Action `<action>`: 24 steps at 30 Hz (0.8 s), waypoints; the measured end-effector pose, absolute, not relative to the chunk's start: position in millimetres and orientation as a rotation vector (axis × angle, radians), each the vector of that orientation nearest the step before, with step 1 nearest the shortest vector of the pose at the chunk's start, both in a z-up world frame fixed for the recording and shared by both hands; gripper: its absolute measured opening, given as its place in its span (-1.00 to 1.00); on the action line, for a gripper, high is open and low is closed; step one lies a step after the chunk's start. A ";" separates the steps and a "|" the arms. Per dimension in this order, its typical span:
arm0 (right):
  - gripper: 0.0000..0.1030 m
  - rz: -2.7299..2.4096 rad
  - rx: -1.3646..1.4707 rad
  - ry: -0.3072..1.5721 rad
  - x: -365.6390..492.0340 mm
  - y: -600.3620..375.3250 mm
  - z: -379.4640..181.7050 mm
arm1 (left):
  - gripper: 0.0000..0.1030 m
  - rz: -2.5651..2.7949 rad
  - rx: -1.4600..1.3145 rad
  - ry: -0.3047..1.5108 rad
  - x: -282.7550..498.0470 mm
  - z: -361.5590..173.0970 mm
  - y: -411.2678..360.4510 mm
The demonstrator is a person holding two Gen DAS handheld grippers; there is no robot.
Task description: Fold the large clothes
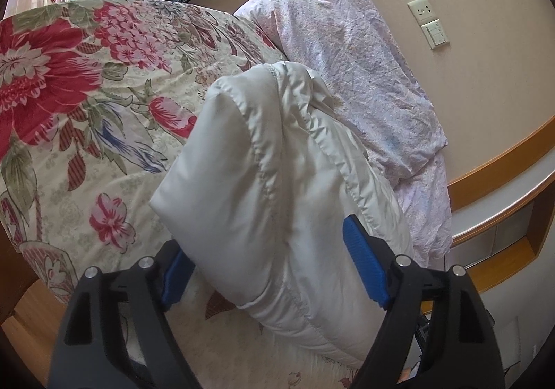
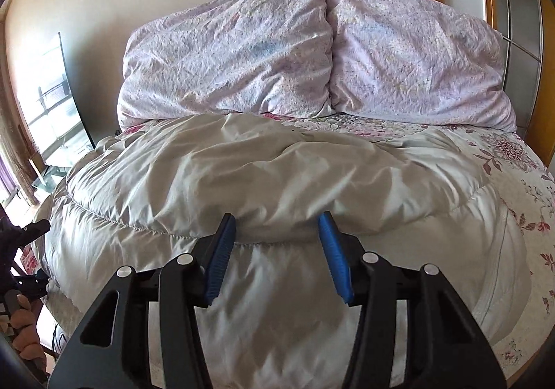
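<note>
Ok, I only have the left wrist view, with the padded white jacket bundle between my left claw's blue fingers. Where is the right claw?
Observer: The right claw points at the front edge of the folded-over top layer of the padded white jacket, with one blue finger on either side of a stretch of that edge.
Operator: Is it gripping that edge?
Observer: It doesn't look so. Its jaws stand apart and the fabric between them shows no pinch.
Operator: I see one pillow behind the jacket. Any more?
Observer: Yes, there are two crumpled lilac pillows, side by side and touching.
</note>
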State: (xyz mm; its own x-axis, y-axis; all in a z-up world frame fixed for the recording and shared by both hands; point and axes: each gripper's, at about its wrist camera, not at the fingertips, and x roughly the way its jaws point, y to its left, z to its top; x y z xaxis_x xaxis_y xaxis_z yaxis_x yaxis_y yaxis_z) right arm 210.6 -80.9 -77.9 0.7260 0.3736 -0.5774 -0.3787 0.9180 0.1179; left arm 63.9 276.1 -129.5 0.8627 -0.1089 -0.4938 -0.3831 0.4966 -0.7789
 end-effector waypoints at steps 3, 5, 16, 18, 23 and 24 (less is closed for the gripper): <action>0.04 0.405 -0.074 0.698 220.3 -64.9 -90.1 | 0.55 0.173 -1.057 0.523 64.3 -129.8 276.3; 0.05 0.404 -0.154 0.739 227.1 -50.9 -108.4 | 0.55 0.170 -1.063 0.517 64.9 -130.1 276.9; 0.06 0.416 -0.081 0.794 231.1 -55.0 -123.8 | 0.35 0.173 -1.116 0.477 73.7 -133.7 281.7; 0.06 0.406 -0.076 0.791 230.7 -54.8 -123.7 | 0.22 0.168 -1.146 0.473 75.9 -136.0 287.3; 0.06 0.400 -0.077 0.774 228.9 -54.8 -124.5 | 0.11 0.157 -1.187 0.468 79.0 -135.6 299.8; 0.06 0.396 -0.079 0.770 228.2 -54.6 -124.5 | 0.06 0.161 -1.177 0.475 80.7 -133.9 300.0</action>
